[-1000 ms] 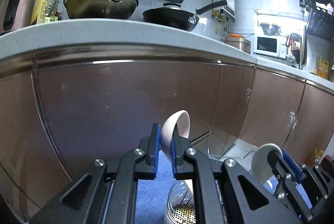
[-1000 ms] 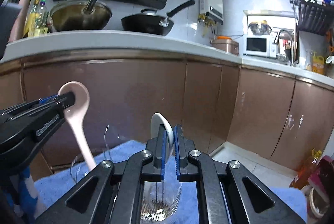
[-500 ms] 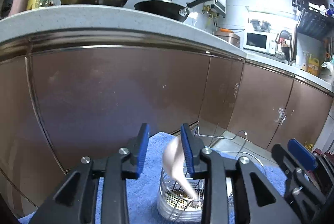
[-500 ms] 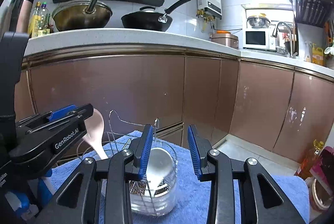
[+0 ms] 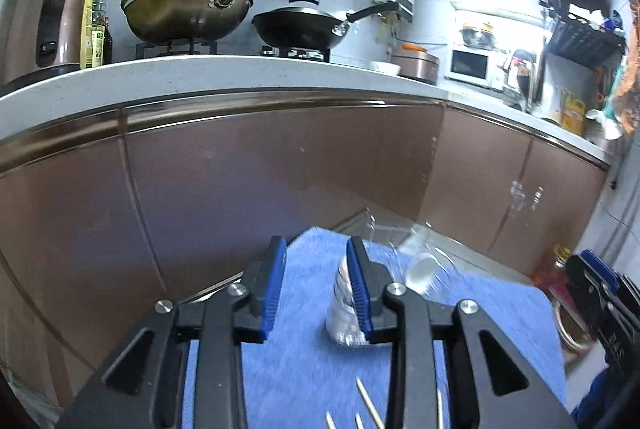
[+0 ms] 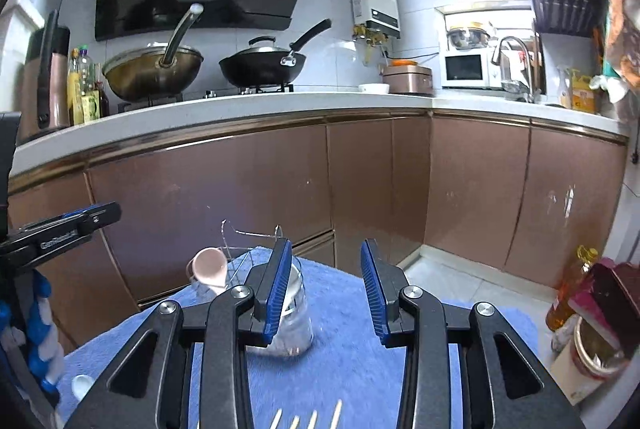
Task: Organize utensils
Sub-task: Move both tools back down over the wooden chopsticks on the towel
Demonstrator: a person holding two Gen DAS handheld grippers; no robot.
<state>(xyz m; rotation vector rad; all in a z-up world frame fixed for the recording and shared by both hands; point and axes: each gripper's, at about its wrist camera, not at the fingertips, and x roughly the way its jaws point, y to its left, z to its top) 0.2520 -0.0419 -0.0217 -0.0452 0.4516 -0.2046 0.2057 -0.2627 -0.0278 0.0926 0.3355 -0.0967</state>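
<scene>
A clear utensil holder with a wire frame stands on the blue cloth. A pink spoon stands in it, bowl up, and a white spoon shows in it in the left wrist view. My right gripper is open and empty, just right of and behind the holder. My left gripper is open and empty; the holder sits behind its right finger. Wooden chopstick tips lie on the cloth in front; they also show in the left wrist view.
Brown cabinet fronts rise close behind the cloth, under a white counter with a wok and a pan. Another white spoon lies at the cloth's left. An oil bottle and a bin stand on the floor at right.
Both grippers were shut on spoons above the holder, opened and dropped them into it, and have since risen and drawn back. The spoons now stand in the holder.
</scene>
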